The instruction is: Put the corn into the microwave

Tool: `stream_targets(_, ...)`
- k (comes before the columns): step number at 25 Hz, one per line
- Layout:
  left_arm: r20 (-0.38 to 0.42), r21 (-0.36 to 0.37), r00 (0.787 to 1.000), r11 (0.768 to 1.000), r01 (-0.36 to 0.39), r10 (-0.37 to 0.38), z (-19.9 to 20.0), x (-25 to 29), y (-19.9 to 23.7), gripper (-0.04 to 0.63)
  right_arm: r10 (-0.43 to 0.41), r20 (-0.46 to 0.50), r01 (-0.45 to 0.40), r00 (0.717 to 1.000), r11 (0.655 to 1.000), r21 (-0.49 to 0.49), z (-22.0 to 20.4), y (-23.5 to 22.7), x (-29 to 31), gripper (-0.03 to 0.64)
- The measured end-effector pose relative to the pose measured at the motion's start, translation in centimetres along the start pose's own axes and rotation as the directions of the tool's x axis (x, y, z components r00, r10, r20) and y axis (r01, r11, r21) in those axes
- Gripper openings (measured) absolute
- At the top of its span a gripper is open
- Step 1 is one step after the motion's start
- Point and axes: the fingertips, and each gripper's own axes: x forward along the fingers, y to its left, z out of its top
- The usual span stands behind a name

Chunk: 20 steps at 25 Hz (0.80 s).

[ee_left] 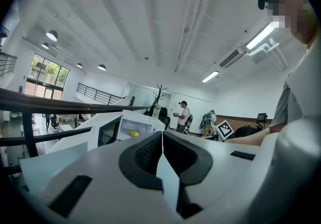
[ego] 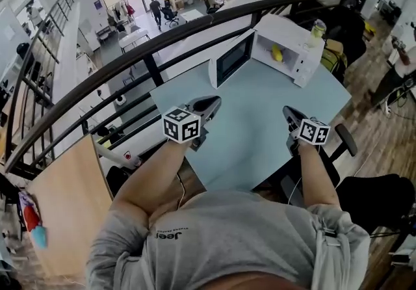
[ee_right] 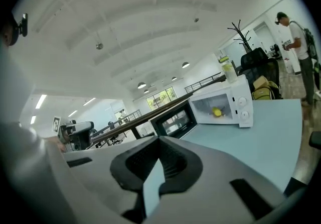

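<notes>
The corn (ego: 277, 53), a small yellow cob, lies inside the white box-shaped microwave (ego: 286, 30) at the far end of the smooth pale-blue table (ego: 260, 119). The microwave's door (ego: 231, 60), with a dark glass window, stands swung open. A clear bottle (ego: 317, 28) of yellowish liquid stands on top of the microwave.

The left gripper (ego: 209, 103) and right gripper (ego: 288, 113) hang over the near part of the table, well apart from the oven. Each has grey plastic jaws with ribbed black pads. Both pairs are pressed together with nothing between them. Each gripper bears a cube with black-and-white square markers. The person's grey shirt (ego: 214, 243) reads "Jeep".
</notes>
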Motion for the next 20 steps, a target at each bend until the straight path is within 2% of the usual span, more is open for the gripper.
stream_targets(7,0.054,-0.025,0.999,1.0,0.003,-0.001,-0.3,-7.1,-3.5,0.025,0.031,-0.004,-0.031,1.0,0.998,-0.061,-0.6,6.5,-5.7,0.018)
stream_targets(11,0.04,-0.012,0.999,1.0,0.002,-0.001,-1.6,-8.5,-5.5,0.025,0.048,-0.013,-0.049,0.999,0.994,-0.102,-0.9,8.4,-8.5,0.018)
stream_targets(14,0.025,0.027,1.0,1.0,0.009,-0.01,-1.9,-8.5,-7.5,0.025,0.066,0.0,-0.066,0.998,0.991,-0.119,-0.1,8.8,-10.2,0.018)
stream_targets(17,0.034,0.06,0.999,0.998,0.013,-0.015,-1.7,-8.8,-9.3,0.025,0.098,0.022,-0.094,0.995,0.987,-0.129,0.9,9.4,-11.7,0.018)
stream_targets(20,0.049,0.058,0.999,0.998,0.009,-0.012,-2.3,-9.5,-11.3,0.025,0.136,0.026,-0.132,0.99,0.983,-0.126,0.7,9.9,-13.1,0.018)
